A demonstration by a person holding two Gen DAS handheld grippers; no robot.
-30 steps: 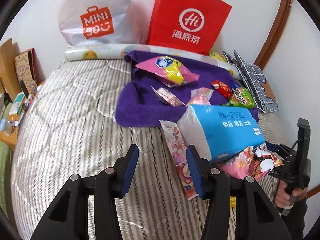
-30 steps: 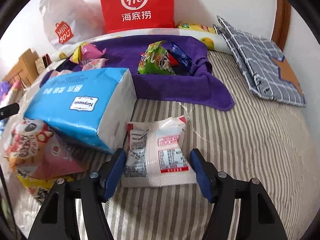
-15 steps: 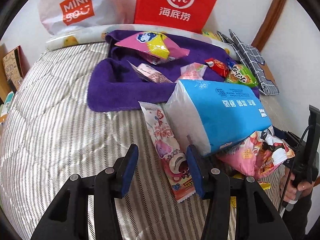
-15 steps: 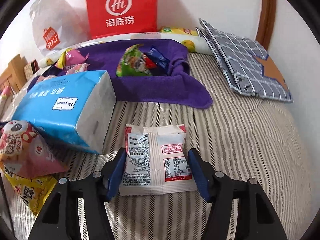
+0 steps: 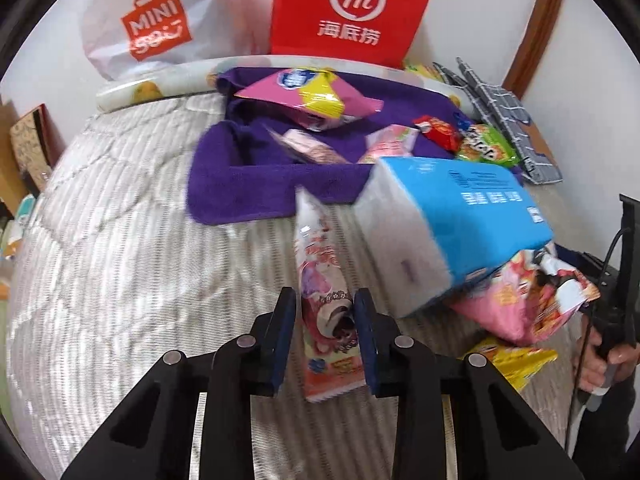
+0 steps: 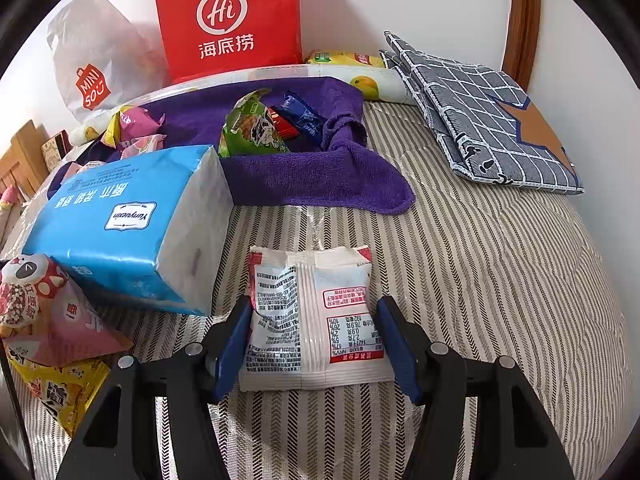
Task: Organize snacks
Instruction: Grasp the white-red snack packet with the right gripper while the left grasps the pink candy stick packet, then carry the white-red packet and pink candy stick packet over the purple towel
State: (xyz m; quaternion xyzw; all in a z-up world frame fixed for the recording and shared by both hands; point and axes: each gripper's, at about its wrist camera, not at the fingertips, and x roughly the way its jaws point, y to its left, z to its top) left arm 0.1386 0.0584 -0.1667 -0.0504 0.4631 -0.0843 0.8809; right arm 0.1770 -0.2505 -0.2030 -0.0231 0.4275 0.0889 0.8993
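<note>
Left wrist view: the left gripper [image 5: 325, 316] has its blue-padded fingers pressed against both sides of a long, narrow pink-and-white snack packet [image 5: 322, 280], which lies on the grey-striped quilted bedcover [image 5: 120, 272] near its middle, its far end touching the front edge of a purple terry towel [image 5: 240, 188]. On the towel lie a pink-and-yellow puffed snack bag [image 5: 312, 100], small pink packets [image 5: 312, 148], a red packet [image 5: 438, 130] and a green snack bag [image 5: 482, 148]. Just right of the long packet, a blue-and-white plastic tissue pack [image 5: 452, 232] rests tilted on a pink cartoon-printed snack bag [image 5: 524, 300], with a yellow packet [image 5: 516, 360] beneath.

Far edge of the bed: a white plastic shopping bag with an orange logo [image 5: 156, 28] and a red paper carrier bag [image 5: 348, 12] stand against the wall.

Right wrist view: the right gripper [image 6: 314, 340] is spread, its fingers flanking a white rectangular snack sachet with red-and-black print [image 6: 316, 320] that lies flat on the bedcover; the left finger touches the sachet's edge, the right stands just beside it. A folded grey checked cloth [image 6: 480, 120] lies at the far right corner.
</note>
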